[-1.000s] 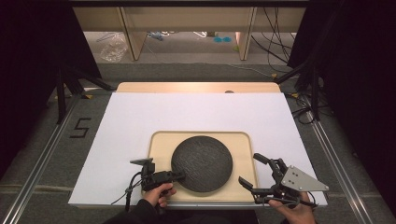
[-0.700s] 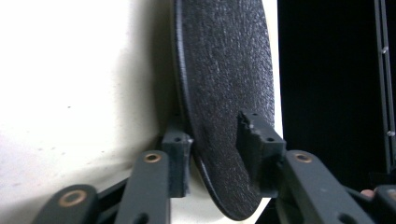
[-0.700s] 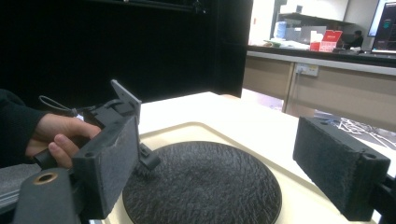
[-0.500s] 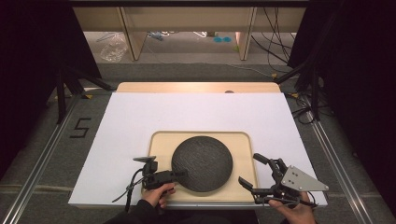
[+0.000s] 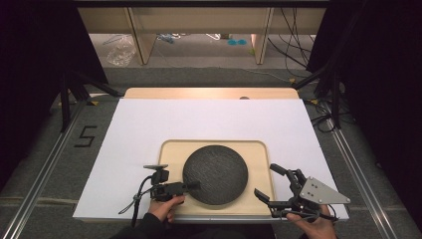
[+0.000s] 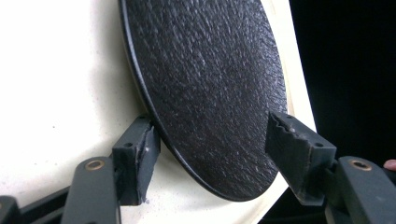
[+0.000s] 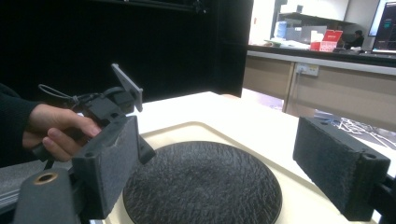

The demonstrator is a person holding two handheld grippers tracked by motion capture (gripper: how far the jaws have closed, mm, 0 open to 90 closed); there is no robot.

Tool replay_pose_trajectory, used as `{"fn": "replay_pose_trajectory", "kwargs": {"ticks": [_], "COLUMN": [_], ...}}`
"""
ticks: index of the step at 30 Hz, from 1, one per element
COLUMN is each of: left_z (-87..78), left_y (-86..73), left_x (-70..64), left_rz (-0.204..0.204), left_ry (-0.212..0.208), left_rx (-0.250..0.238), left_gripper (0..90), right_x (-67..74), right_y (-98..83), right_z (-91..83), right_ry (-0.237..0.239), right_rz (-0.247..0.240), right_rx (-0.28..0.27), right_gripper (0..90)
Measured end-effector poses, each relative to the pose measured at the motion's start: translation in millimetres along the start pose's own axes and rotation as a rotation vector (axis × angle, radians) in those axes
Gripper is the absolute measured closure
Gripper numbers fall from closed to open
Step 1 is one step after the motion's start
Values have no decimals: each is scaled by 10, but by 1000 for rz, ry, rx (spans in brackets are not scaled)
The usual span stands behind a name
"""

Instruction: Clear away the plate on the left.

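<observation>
1. The dark round plate (image 5: 215, 174) lies on the cream tray (image 5: 259, 149), which sits on the white sheet covering the surface (image 5: 149, 124) near the person's edge.

2. Since a second ago the left claw (image 5: 191, 186) has crept a little rightward to the plate's near-left rim; the plate and tray have not shifted. That reads as the last of the approach, so a grasp of the rim looks to be the step in hand, not yet made.

3. In the left gripper view the left claw (image 6: 212, 154) stands apart, one jaw under or behind the plate's (image 6: 210, 93) edge and touching it or nearly so, the other out over its textured top. The rim sits between them, so closing would likely pinch it.

4. The right claw (image 5: 268, 185) has stayed where it was, off the tray's near-right corner, jaws wide apart and holding nothing. In the right gripper view its jaws (image 7: 215, 172) frame the plate (image 7: 205, 182) from a low angle, with the left hand (image 7: 56, 126) and its gripper beyond.

5. Hard to make out: whether the lower left jaw truly presses the rim or sits just beside it, and whether the plate is lifted at all off the tray (image 6: 56, 93); the view is tilted with the hand. The plate's underside is hidden, and the right hand (image 5: 311, 226) is cut off at the bottom of the high view.

6. The plate's thin edge could slip from the jaws if the bite is shallow.
</observation>
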State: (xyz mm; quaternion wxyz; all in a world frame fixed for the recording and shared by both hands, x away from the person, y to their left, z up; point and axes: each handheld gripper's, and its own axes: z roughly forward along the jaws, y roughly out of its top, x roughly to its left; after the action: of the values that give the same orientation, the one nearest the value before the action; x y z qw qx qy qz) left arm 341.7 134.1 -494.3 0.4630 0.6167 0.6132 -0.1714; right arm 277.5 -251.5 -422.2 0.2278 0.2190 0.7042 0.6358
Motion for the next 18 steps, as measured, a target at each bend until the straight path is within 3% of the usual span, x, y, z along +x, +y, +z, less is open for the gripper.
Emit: {"fn": "replay_pose_trajectory", "kwargs": {"ticks": [5, 9, 13, 15, 18], "left_z": [-34, -74, -92, -98, -121], "left_y": [2, 10, 10, 15, 20], "left_x": [-44, -64, -88, -103, -114], "left_rz": [43, 44, 65, 75, 82], "left_ry": [40, 75, 95, 91, 98], "left_rx": [-21, -54, -67, -79, -101], "left_gripper": [329, 254, 213, 209, 200], "right_x": [8, 8, 14, 1, 13], "right_y": [1, 0, 0, 0, 0], "right_z": [0, -1, -5, 0, -4], "right_ry": [10, 10, 9, -2, 8], "right_rz": [9, 9, 19, -2, 17], "right_rx": [9, 8, 15, 3, 15], "right_gripper": [159, 159, 159, 159, 159]}}
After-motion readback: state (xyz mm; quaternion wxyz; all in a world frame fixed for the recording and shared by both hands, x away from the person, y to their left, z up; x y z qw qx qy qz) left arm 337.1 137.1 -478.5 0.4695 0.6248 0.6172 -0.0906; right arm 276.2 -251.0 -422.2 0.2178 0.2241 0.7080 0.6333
